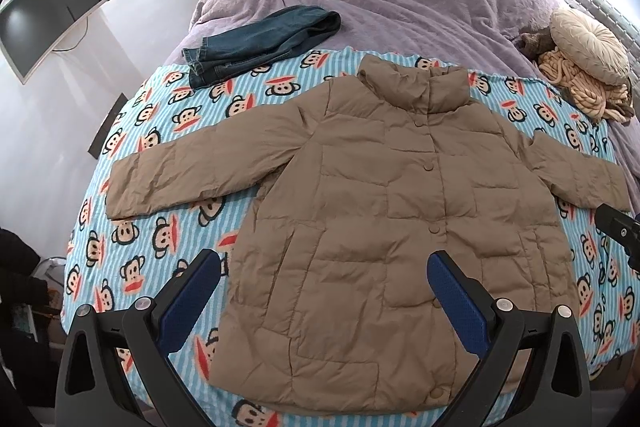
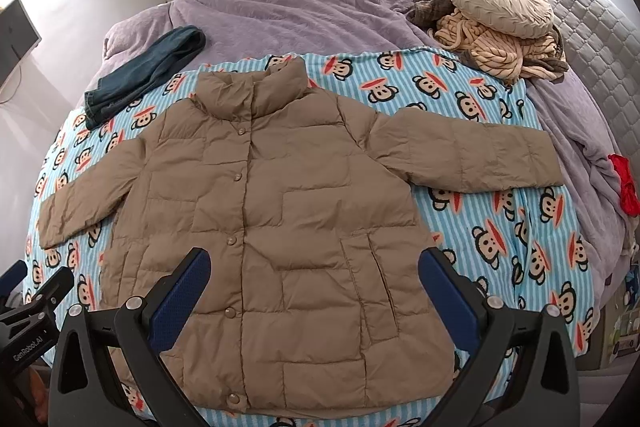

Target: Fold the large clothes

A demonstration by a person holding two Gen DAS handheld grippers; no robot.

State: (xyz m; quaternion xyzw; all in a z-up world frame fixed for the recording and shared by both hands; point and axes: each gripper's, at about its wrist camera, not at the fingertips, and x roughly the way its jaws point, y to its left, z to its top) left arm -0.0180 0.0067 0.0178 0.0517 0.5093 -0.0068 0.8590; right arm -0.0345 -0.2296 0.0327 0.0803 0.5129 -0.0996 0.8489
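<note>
A tan quilted puffer jacket [image 1: 360, 211] lies flat, front up and buttoned, on a blue striped monkey-print blanket [image 1: 160, 239], collar away from me, both sleeves spread out sideways. It also shows in the right wrist view [image 2: 280, 219]. My left gripper [image 1: 324, 271] is open and empty, held above the jacket's lower half. My right gripper [image 2: 314, 271] is open and empty, also above the lower half. The right gripper's body shows at the right edge of the left wrist view [image 1: 618, 231]. The left gripper's body shows at the left edge of the right wrist view [image 2: 32, 311].
Folded dark jeans [image 1: 260, 43] lie at the blanket's far left corner. A purple bedspread [image 1: 400, 3] covers the bed beyond. A round beige cushion [image 1: 588, 43] and knitted throw [image 2: 496, 51] sit far right. A monitor [image 1: 52, 7] hangs left.
</note>
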